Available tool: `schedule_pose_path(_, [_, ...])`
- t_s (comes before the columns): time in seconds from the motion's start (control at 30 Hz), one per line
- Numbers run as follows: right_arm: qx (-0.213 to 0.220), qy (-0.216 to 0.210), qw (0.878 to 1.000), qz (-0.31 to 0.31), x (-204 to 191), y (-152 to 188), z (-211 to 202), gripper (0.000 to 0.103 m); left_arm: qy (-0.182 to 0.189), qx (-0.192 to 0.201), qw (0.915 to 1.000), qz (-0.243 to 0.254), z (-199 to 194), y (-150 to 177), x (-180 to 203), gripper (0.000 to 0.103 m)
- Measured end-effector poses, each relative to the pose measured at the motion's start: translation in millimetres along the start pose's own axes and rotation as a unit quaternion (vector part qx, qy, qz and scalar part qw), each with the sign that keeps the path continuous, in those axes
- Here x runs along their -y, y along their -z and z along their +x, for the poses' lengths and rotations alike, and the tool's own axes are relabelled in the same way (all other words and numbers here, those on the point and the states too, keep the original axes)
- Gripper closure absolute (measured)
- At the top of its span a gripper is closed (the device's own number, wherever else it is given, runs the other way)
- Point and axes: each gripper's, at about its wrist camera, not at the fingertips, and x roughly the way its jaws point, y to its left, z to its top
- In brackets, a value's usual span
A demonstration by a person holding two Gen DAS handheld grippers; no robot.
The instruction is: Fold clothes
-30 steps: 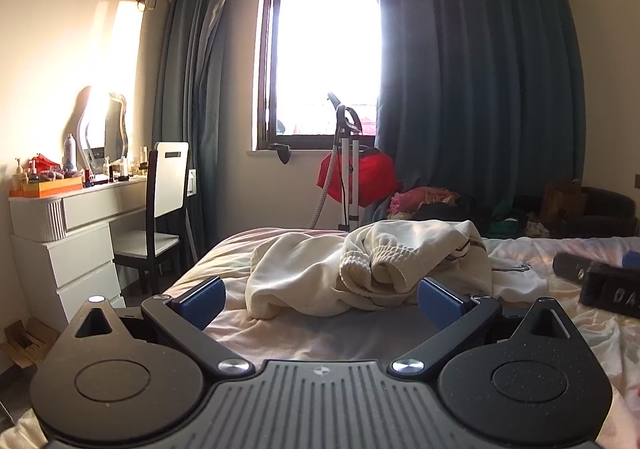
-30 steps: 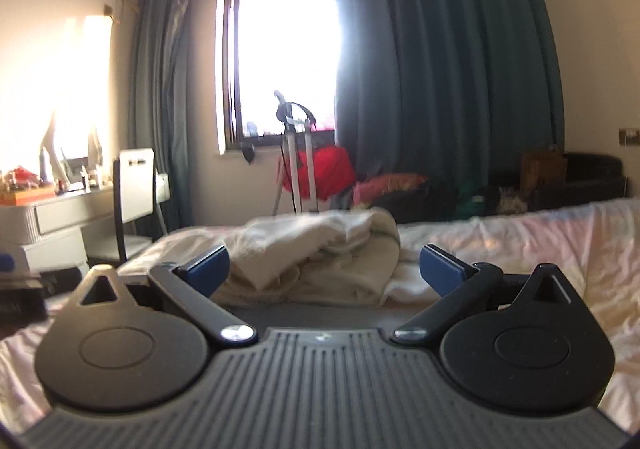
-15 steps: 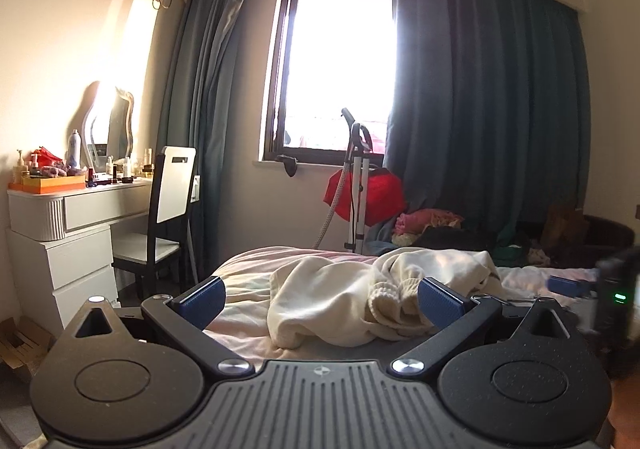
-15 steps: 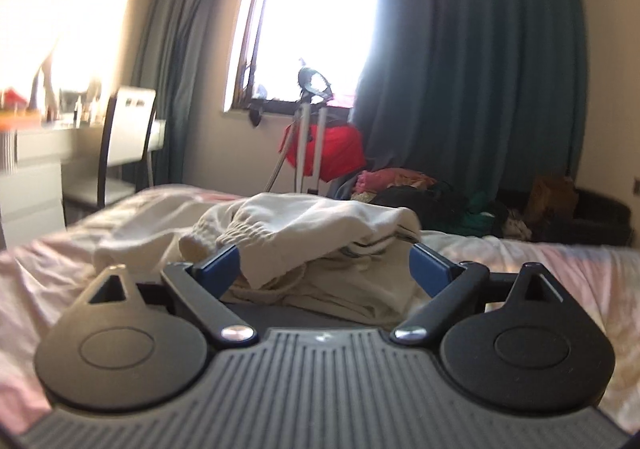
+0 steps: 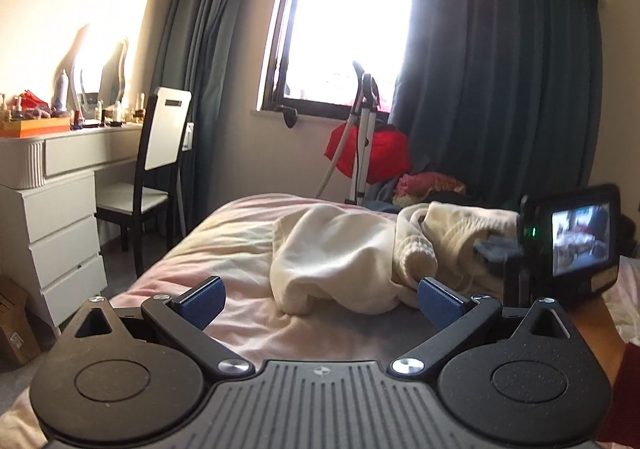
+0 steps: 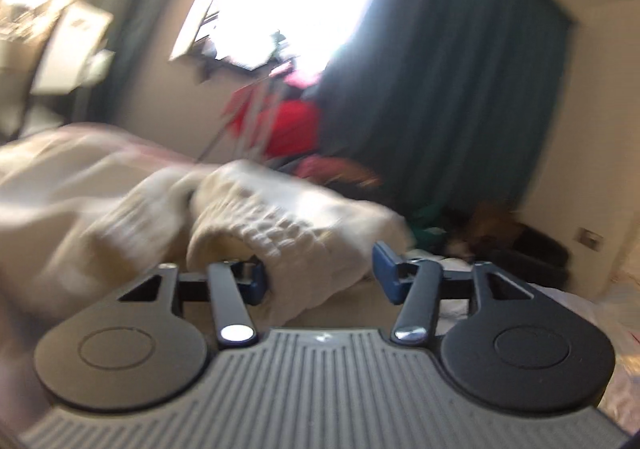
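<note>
The left gripper [image 5: 320, 299] hangs low over the pink bed [image 5: 224, 241] with its blue-padded jaws spread wide and nothing between them but sheet. Just beyond the jaws, nearer the right one, lies a crumpled cream sweatshirt [image 5: 352, 253], its ribbed cuff just above that jaw's pad. Past the right jaw the right gripper [image 5: 496, 249] reaches in at the garment's far side, its lit screen facing back; off beyond the left jaw stand a white dresser [image 5: 60, 209] and a chair [image 5: 156, 165], and straight ahead a bright window [image 5: 344, 25] between dark curtains [image 5: 496, 89].
</note>
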Motion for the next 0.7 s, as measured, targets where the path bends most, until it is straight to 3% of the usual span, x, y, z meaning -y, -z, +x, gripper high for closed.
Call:
schedule_pose_path(0.07, [0.024,0.02,0.999,-0.006,3.7,-1.7,6.0,0.049,0.004,-0.005,1.0,0.002,4.8,3.3,1.7,0.0])
schedule_pose_path(0.2, [0.036,-0.024,0.999,-0.032,12.3,-2.2,20.1,0.051,0.006,-0.005,0.9999,0.009,7.7,7.7,6.5,0.0])
schedule_pose_path(0.23, [0.033,-0.032,0.999,-0.03,17.4,-5.0,20.6,0.057,0.007,-0.004,0.9999,0.009,8.2,8.3,7.2,0.0])
schedule_pose_path(0.27, [0.028,-0.03,0.999,-0.021,25.0,-10.4,16.8,0.081,0.007,-0.004,0.9999,0.007,9.0,8.8,8.5,0.0])
schedule_pose_path(0.43, [0.035,-0.05,0.998,0.025,73.7,-34.0,-20.5,0.082,0.018,-0.01,0.9998,-0.006,12.6,11.7,17.4,0.0])
schedule_pose_path(0.7, [0.066,-0.094,0.989,0.093,179.6,-51.9,-115.5,0.083,0.046,-0.011,0.9974,0.054,1.0,20.3,48.8,0.0])
